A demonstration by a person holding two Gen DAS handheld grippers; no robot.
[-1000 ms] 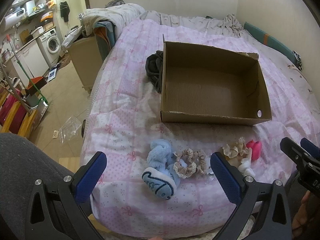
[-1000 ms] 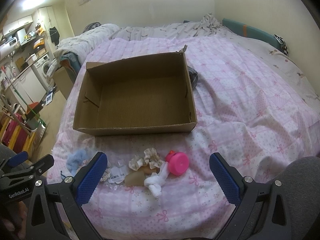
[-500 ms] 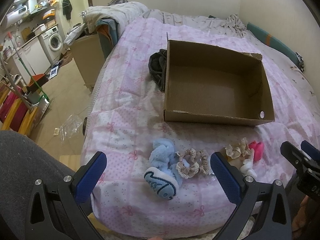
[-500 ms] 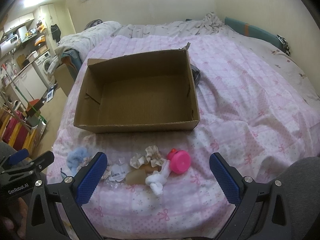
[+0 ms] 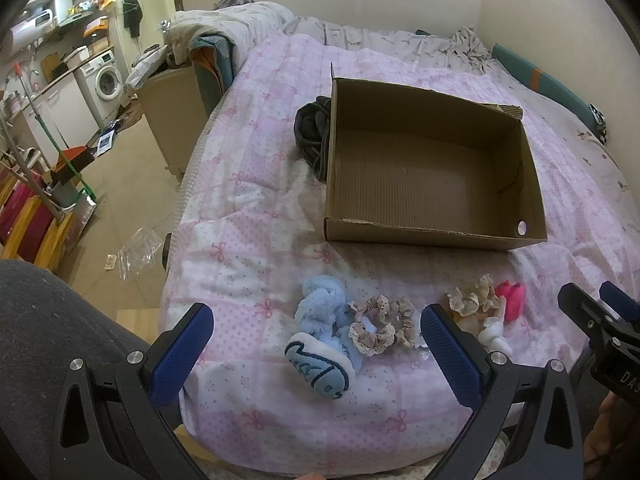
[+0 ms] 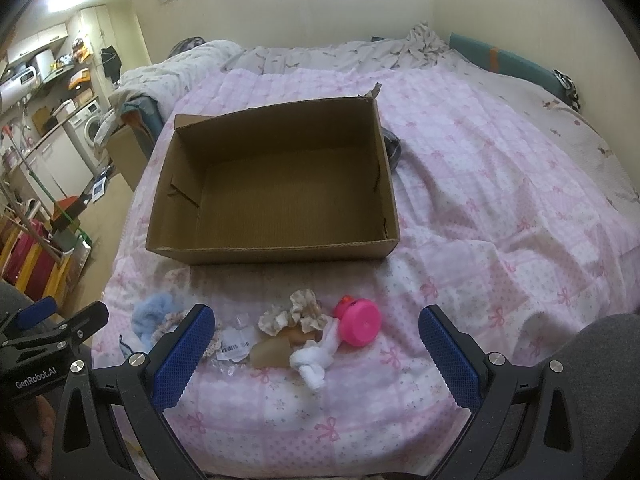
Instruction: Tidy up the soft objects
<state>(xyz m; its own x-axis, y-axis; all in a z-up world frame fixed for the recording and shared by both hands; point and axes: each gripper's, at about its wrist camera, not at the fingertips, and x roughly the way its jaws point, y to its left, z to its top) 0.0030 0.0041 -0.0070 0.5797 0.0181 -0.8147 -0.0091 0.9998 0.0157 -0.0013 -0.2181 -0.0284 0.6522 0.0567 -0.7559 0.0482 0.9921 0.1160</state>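
both grippers, left gripper (image 5: 316,338) and right gripper (image 6: 316,338), hover with jaws released at the bed's (image 6: 500,208) near edge. blue plush slipper (image 5: 320,336), scrunchies (image 5: 380,326) and pink toy (image 6: 359,321) lie near the empty cardboard box (image 6: 276,184).

Pink bow-patterned quilt (image 6: 480,208) noted; brown cardboard box (image 6: 276,248) ahead of both tools; pale-blue plush slipper (image 5: 320,344) between blue-padded left fingers (image 5: 180,352); pink toy (image 6: 358,326).
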